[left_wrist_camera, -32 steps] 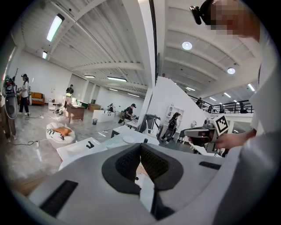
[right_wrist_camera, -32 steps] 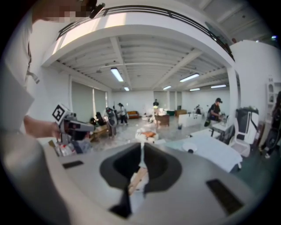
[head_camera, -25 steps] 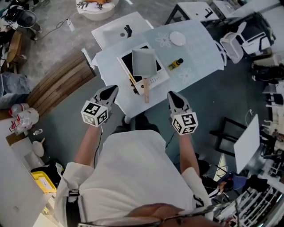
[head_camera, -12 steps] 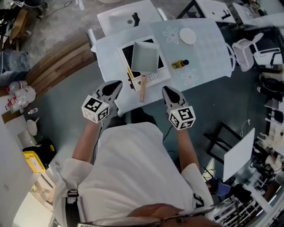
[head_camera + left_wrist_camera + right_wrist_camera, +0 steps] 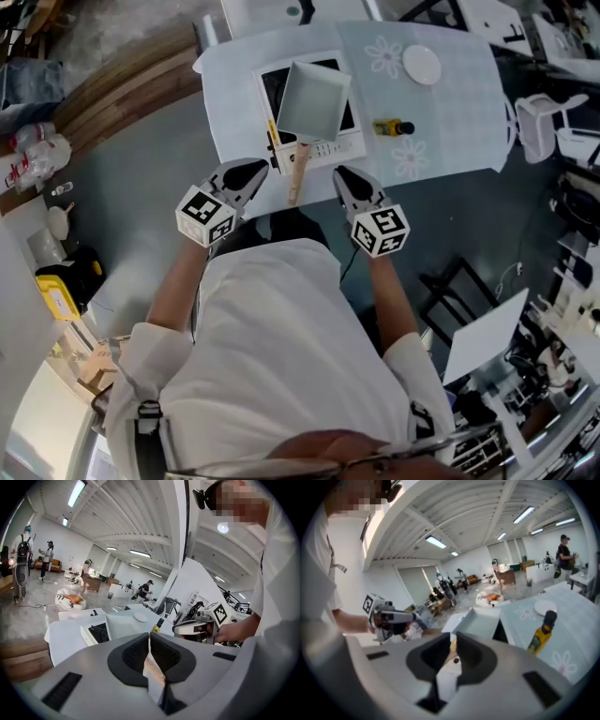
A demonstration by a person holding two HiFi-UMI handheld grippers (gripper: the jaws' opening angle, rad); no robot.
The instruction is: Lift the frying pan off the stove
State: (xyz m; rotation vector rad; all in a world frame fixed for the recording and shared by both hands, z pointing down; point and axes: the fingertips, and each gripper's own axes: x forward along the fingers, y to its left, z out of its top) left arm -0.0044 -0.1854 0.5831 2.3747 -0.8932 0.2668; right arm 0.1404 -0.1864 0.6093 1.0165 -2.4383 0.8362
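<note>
A square grey frying pan (image 5: 314, 98) sits on a white stove (image 5: 342, 148) with a black top, on the light blue table (image 5: 441, 122). Its wooden handle (image 5: 297, 171) points toward me over the table's front edge. My left gripper (image 5: 253, 171) hovers just left of the handle's end, jaws shut and empty. My right gripper (image 5: 341, 175) hovers just right of it, also shut and empty. In the right gripper view the pan (image 5: 480, 623) lies ahead of the closed jaws (image 5: 453, 641). The left gripper view has the stove (image 5: 96, 632) beyond its closed jaws (image 5: 149, 638).
A small yellow bottle with a black cap (image 5: 394, 127) lies right of the stove, and a white plate (image 5: 422, 64) sits at the far right of the table. A black stand (image 5: 459, 281) and clutter lie on the floor to the right; wooden planks (image 5: 112, 84) to the left.
Both grippers have come closer to the table's front edge and now flank the end of the pan's handle. The pan has stayed on the stove.
</note>
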